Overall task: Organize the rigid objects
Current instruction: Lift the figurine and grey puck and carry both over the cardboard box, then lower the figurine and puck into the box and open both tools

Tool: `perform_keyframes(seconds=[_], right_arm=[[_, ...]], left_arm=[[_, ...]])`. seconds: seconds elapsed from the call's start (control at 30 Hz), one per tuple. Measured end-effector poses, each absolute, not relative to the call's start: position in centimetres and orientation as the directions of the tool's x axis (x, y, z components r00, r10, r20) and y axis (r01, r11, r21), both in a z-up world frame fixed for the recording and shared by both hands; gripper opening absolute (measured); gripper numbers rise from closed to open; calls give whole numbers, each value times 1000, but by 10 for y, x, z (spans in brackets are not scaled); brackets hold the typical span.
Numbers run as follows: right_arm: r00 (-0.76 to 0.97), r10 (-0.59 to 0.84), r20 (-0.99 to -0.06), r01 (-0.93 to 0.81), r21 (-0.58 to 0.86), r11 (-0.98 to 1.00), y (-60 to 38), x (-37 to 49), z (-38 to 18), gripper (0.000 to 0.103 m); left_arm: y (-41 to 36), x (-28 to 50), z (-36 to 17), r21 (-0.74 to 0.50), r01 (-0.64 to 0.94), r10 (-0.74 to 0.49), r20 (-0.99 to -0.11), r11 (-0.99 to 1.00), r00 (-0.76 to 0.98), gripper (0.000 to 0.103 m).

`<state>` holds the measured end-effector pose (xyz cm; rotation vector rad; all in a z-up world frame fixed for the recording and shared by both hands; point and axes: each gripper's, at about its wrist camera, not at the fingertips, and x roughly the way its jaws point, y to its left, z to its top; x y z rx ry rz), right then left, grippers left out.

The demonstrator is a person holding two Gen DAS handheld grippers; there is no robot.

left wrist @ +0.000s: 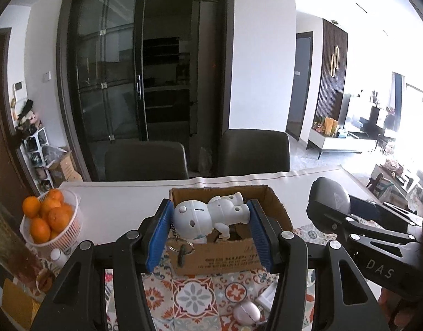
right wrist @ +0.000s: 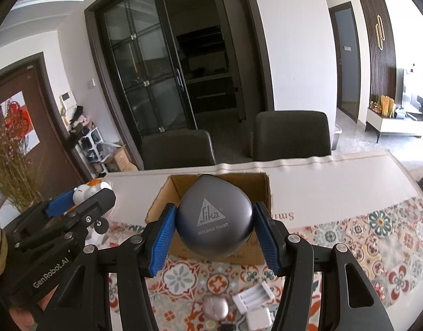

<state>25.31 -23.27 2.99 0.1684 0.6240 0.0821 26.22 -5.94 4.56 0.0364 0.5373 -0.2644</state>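
Left wrist view: left gripper clamped on the white figure over the cardboard box; right gripper squeezes the grey case; carrying step, I'd say; next, lower and release inside.

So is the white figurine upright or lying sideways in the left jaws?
Sideways: the figurine lies across, head left, legs right.

Between left jaws: white figurine, smooth matt plastic. Between right jaws: grey case, smooth satin finish. Beyond jaws: box, rough brown cardboard.
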Motion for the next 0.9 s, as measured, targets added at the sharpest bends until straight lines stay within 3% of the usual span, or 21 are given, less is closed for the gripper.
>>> perform_keyframes(seconds=[0.47,0.9], right_arm=[[769,123,-627,-27,161,987,-240,308,29,57],[683,140,-717,-24,170,985,-249,363,10,57]], left_arm=[[-74,322,49,7,279,-229,-551,960,803,54],[-85,378,28,-19,298,-238,-651,954,720,54]])
